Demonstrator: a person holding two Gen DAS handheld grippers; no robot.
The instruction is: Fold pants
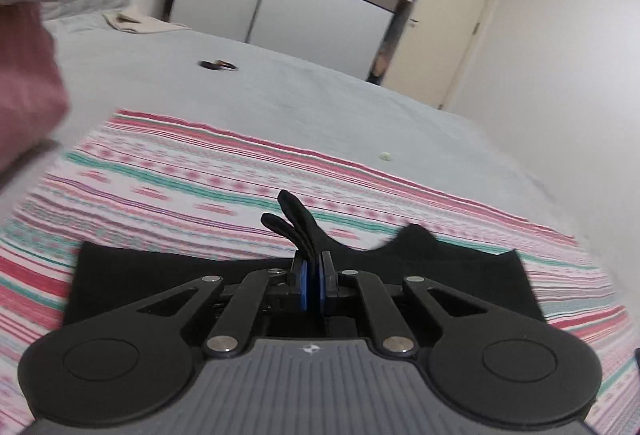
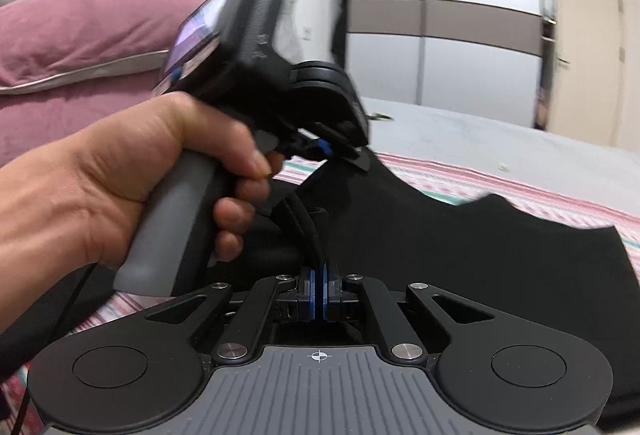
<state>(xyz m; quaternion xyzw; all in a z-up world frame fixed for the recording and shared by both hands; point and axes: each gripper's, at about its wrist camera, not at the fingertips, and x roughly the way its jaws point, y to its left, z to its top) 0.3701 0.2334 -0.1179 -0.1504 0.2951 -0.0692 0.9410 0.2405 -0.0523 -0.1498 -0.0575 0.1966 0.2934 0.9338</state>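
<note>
I have the black pants (image 1: 460,271) lying on the striped blanket (image 1: 200,171) that covers the grey bed (image 1: 280,83). My left gripper (image 1: 314,275) has its fingers clamped on a bunched fold of the pants' edge, lifted off the blanket. My right gripper (image 2: 319,293) likewise has its fingers pinched together on a fold of the same dark cloth. From the right wrist view, a hand (image 2: 132,171) grips the left gripper's grey handle, above the blanket, with a pink pillow (image 2: 80,31) behind it.
</note>
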